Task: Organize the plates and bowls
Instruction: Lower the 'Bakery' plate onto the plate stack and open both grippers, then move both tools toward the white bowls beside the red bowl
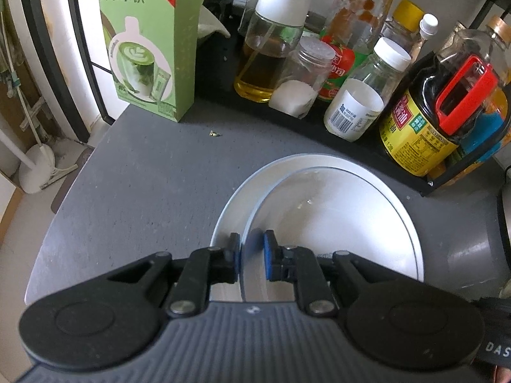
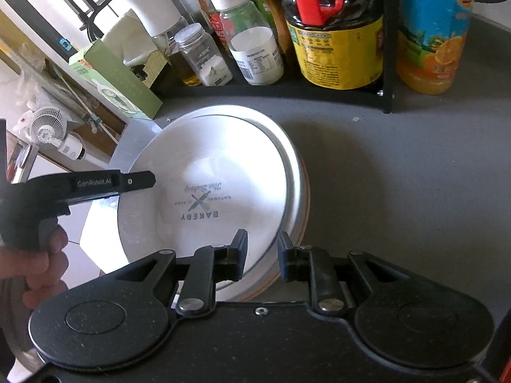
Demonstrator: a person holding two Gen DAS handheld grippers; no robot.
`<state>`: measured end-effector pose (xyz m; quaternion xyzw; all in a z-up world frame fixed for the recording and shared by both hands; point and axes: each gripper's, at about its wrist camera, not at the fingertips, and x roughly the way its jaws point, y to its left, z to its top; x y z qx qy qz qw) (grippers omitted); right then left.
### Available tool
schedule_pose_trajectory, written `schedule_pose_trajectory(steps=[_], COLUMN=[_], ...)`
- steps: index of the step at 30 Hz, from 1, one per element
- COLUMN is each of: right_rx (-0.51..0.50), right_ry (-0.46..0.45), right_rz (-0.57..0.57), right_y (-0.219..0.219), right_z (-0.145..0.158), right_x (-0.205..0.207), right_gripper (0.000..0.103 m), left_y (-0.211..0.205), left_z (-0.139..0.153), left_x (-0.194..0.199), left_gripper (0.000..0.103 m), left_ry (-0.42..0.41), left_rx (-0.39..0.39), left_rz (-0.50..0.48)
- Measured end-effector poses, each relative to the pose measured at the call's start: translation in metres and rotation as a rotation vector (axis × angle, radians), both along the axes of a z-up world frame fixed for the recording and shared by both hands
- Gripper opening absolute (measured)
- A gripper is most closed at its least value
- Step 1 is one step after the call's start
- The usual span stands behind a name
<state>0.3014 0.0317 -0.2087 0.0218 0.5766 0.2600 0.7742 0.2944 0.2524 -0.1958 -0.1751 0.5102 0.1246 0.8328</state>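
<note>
From the left wrist, the left gripper has its blue-padded jaws nearly together over the near left rim of the top plate, which sits on a wider plate on the grey counter; a black rack of bottles stands beyond. From the right wrist, the right gripper is part open, its jaws straddling the stack's near right rim without clearly touching; the top plate bears a "BAKERY" print, with a green box far left.
</note>
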Motion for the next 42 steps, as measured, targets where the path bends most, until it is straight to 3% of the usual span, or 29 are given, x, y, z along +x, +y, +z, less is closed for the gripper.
schedule_pose_trajectory(steps=[14, 17, 19, 23, 25, 28, 35, 38, 42], right_rx=[0.026, 0.035, 0.044, 0.066, 0.073, 0.08, 0.073, 0.075, 0.114], right_ry=[0.017, 0.014, 0.012, -0.017, -0.051, -0.072, -0.133, -0.165, -0.199], right_rz=[-0.074, -0.085, -0.095, -0.102, -0.11, -0.142, -0.193, -0.2, -0.223], right_y=[-0.029, -0.031, -0.033, -0.036, -0.038, -0.044, -0.06, -0.069, -0.09], right_z=[-0.004, -0.002, 0.0, 0.007, 0.014, 0.021, 0.043, 0.053, 0.063], right_x=[-0.004, -0.006, -0.007, -0.013, -0.019, -0.024, -0.041, -0.048, -0.054], right_gripper=[0.022, 0.022, 0.023, 0.052, 0.059, 0.059, 0.088, 0.093, 0.098], left_y=[-0.009, -0.011, -0.013, -0.024, -0.029, -0.035, -0.045, -0.055, -0.073], left_z=[0.005, 0.018, 0.028, 0.042, 0.045, 0.05, 0.06, 0.067, 0.079], left_x=[0.012, 0.013, 0.013, 0.012, 0.013, 0.012, 0.013, 0.013, 0.01], left_gripper=[0.016, 0.026, 0.041, 0.067, 0.08, 0.082, 0.082, 0.082, 0.094], left_ry=[0.079, 0.065, 0.054, 0.054, 0.05, 0.032, 0.028, 0.014, -0.023], left_rx=[0.066, 0.104, 0.099, 0.145, 0.141, 0.108, 0.083, 0.087, 0.116], left_rz=[-0.041, -0.047, -0.063, -0.114, -0.157, -0.201, -0.214, -0.229, -0.253])
